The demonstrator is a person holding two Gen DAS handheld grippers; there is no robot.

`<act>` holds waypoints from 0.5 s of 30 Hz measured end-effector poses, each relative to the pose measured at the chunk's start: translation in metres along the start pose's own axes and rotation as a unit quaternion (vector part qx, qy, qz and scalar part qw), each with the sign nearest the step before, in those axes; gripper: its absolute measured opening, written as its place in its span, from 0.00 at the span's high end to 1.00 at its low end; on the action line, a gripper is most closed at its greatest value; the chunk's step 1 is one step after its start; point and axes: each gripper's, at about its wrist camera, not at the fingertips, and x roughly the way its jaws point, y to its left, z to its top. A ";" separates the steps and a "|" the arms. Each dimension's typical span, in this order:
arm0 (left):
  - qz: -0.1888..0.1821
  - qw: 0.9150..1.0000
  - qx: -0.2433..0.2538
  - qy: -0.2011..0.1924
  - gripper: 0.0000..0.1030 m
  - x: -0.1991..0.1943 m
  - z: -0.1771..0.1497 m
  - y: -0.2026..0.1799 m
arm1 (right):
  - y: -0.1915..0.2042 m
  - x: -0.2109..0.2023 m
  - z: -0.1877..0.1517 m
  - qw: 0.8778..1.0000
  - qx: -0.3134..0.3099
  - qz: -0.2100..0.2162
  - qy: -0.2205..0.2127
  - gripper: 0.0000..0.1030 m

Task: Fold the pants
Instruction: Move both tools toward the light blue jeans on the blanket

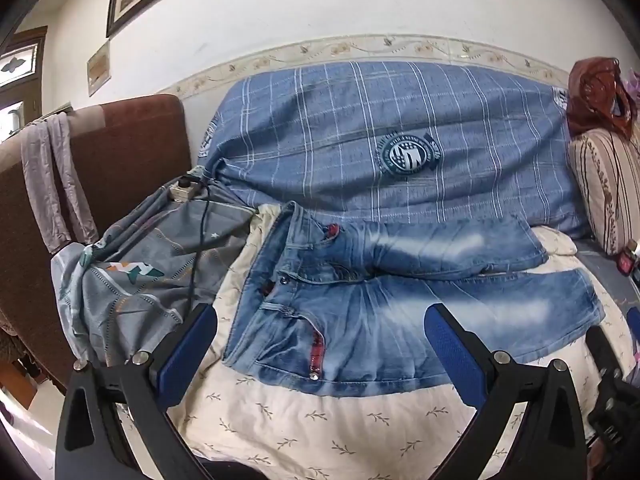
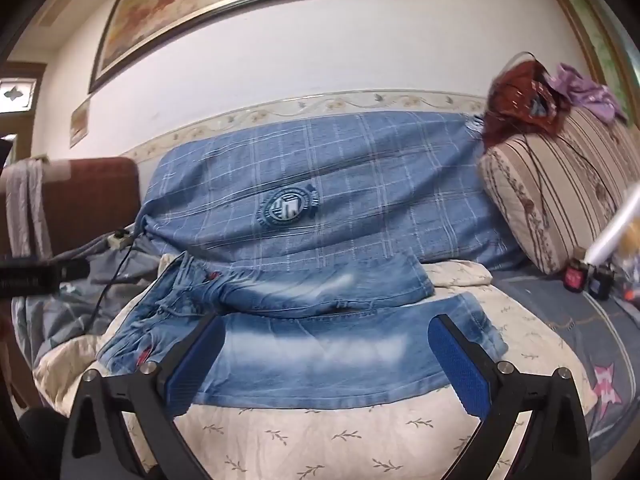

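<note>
Both tongs spread wide, empty, hovering at near edge of bed.
L gripper (image 1: 320, 344): over waistband end of jeans (image 1: 400, 308).
R gripper (image 2: 326, 356): over near leg, toward hem.
Jeans flat on cream quilt (image 2: 304, 436), long axis running left-right, waist left, hems right; legs side by side.
Far: blue plaid cushion (image 1: 380, 128).

Denim pants (image 1: 400, 300) flat on cream quilt (image 1: 320, 412), wide-open left tool (image 1: 320, 340) above.
</note>
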 end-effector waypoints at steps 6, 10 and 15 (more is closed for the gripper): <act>-0.009 1.000 0.010 0.010 0.00 0.006 -0.001 -0.001 | -0.007 -0.002 0.001 1.000 0.016 -0.002 0.001 0.00; -0.002 1.000 0.007 0.012 0.00 0.008 -0.001 0.003 | -0.006 0.000 0.000 1.000 0.014 -0.003 0.005 0.00; 0.013 1.000 -0.005 0.011 0.00 0.011 -0.001 0.017 | -0.004 0.001 0.000 1.000 0.012 -0.004 0.008 0.00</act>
